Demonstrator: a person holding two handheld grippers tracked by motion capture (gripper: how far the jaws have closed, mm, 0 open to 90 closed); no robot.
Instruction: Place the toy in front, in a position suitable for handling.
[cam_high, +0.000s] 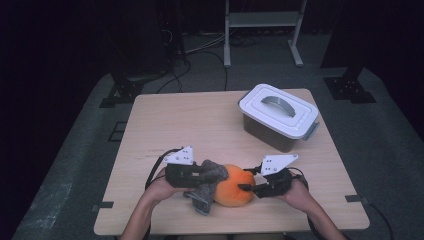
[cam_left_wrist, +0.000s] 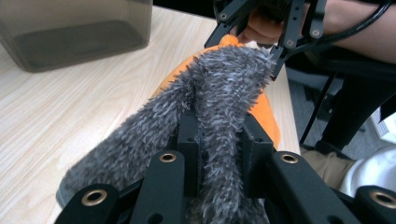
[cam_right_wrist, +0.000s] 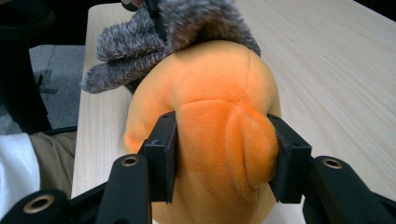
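Observation:
An orange plush toy lies near the table's front edge, with a fuzzy grey cloth draped over its left side. My left gripper is shut on a fold of the grey cloth, its jaws pinching the fur on both sides. From the right, my right gripper is shut on a bulge of the orange plush toy, squeezing the fabric between its pads. The right gripper also appears past the cloth in the left gripper view.
A lidded storage box with a white lid and grey handle stands at the back right of the wooden table. A white metal stand is on the floor beyond the table.

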